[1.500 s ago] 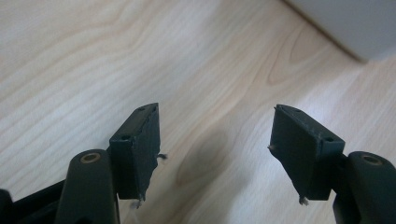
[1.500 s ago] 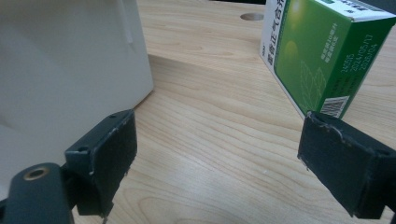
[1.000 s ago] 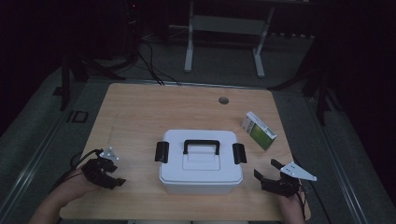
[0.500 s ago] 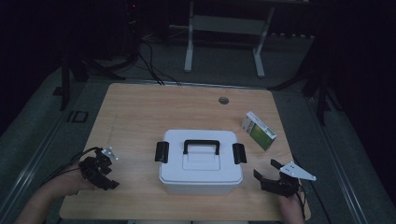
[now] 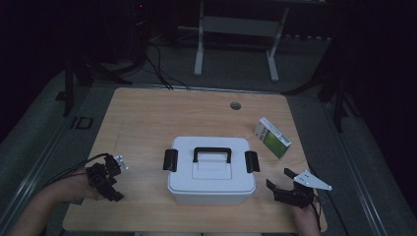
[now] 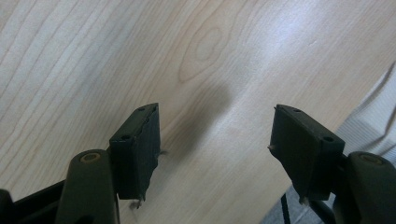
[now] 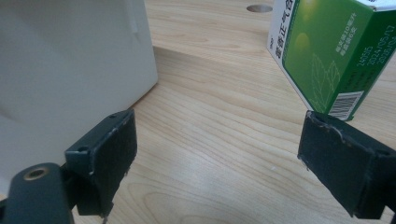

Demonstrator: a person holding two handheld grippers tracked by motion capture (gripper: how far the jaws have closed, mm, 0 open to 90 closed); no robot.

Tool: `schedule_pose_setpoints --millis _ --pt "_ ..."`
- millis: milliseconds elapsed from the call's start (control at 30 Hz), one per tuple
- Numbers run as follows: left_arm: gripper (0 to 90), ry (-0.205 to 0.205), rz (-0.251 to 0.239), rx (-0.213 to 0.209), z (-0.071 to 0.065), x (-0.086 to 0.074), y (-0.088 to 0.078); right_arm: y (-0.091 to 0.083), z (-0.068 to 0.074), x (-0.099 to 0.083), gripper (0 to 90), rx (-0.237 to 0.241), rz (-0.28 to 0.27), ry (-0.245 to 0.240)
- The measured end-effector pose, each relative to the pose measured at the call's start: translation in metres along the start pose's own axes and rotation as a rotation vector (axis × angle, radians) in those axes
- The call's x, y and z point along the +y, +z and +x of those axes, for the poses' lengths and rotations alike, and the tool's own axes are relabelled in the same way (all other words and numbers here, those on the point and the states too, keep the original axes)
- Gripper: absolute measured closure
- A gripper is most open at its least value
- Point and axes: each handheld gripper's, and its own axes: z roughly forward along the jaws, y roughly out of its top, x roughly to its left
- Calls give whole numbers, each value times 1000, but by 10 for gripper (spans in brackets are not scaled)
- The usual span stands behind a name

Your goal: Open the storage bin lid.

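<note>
White plastic latched storage box (image 5: pixel 211 169) sat mid-table, so I parked my left gripper (image 6: pixel 215 149) and right gripper (image 7: pixel 219 163) either side, both wide open, empty, flanking it.

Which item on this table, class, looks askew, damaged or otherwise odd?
Nothing is spilled or visibly damaged. The green carton lies at an angle to the table edges, while the white box sits square with its lid on. Both grippers are open and hold nothing.
</note>
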Motion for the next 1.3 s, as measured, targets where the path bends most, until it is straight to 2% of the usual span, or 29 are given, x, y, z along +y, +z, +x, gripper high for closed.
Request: schedule_pose_setpoints --millis 167,567,600,767,967,1000,1300 --pt "336 13 -13 -7 0 5 -11 0 0 0 114 2 -1 2" --pt "342 50 -18 10 -4 16 -35 1 1 0 114 4 2 2" --pt "342 61 -22 2 -6 19 -42 1 1 0 114 5 1 2" --pt "342 88 -17 14 -8 28 -55 1 1 -1 114 6 2 2" --pt "342 114 -20 14 -13 39 -65 1 1 0 114 8 3 -2" --pt "342 130 -24 14 -15 45 -70 1 1 -1 114 9 4 0" --pt "342 182 -17 29 -25 70 -85 1 1 -1 114 10 1 6"
